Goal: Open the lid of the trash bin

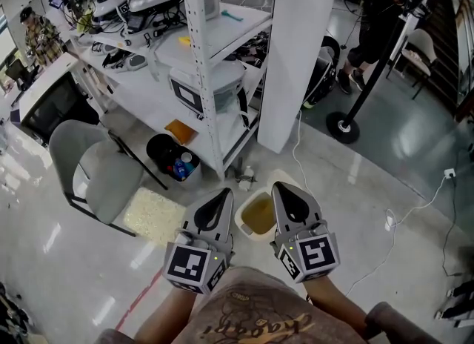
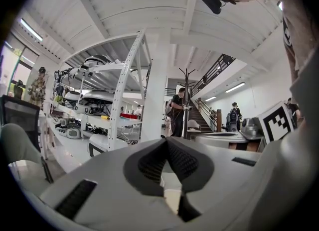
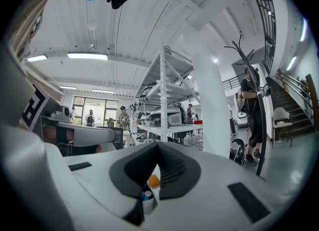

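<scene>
A small cream trash bin (image 1: pixel 246 224) with a tan lid (image 1: pixel 259 214) stands on the floor just ahead of me, between the two grippers. My left gripper (image 1: pixel 224 195) is held above its left side and my right gripper (image 1: pixel 279 187) above its right side. On each, the jaws are shut tip to tip with nothing between them, as the left gripper (image 2: pixel 167 143) and the right gripper (image 3: pixel 157 146) show in their own views. Neither touches the bin. Below the left jaws a cream patch (image 2: pixel 172 198) shows.
A black round bin (image 1: pixel 172 158) holding bottles sits under the white shelving rack (image 1: pixel 197 68), with a grey chair (image 1: pixel 95 169) and a pale mat (image 1: pixel 154 214) to its left. A white pillar (image 1: pixel 299 46), a coat stand base (image 1: pixel 343 127), a standing person (image 1: pixel 378 16) and a floor cable (image 1: pixel 404 216) lie to the right.
</scene>
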{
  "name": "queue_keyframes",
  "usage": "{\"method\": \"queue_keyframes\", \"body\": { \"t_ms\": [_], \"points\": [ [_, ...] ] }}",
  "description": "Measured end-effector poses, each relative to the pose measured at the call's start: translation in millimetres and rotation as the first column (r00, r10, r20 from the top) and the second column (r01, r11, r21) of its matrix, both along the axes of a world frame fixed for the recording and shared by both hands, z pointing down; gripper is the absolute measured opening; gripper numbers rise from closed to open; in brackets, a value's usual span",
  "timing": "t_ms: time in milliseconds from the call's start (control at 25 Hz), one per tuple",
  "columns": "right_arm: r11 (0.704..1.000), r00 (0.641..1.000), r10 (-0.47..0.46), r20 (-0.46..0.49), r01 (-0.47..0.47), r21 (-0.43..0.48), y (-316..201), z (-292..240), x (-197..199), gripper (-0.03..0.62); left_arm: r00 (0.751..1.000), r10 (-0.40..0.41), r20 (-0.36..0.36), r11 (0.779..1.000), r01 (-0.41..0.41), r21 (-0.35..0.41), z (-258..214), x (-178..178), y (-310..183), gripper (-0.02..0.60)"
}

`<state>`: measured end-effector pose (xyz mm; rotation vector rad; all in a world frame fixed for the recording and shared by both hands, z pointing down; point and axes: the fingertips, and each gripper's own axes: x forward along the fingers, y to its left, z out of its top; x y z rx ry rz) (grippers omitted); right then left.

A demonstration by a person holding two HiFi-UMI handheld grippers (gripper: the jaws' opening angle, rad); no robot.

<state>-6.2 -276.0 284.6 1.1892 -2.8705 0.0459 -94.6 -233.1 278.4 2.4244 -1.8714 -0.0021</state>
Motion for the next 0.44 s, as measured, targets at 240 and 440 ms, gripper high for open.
{"method": "queue_keyframes", "body": {
  "t_ms": [240,440],
  "points": [
    [1.0,1.0,0.002,-0.003,-0.002,-0.007,2.7,1.1,0.3,0.029,1.0,0.003,0.0,1.0,-0.003,-0.004,0.3,0.7,2.6,-0.002],
    [1.0,1.0,0.006,-0.005,-0.006,-0.012,3.2,3.4,1.2,0.029,1.0,0.0,-0.001,1.0,0.0,-0.006,-0.5,0.3,3.8,-0.002]
  ]
}}
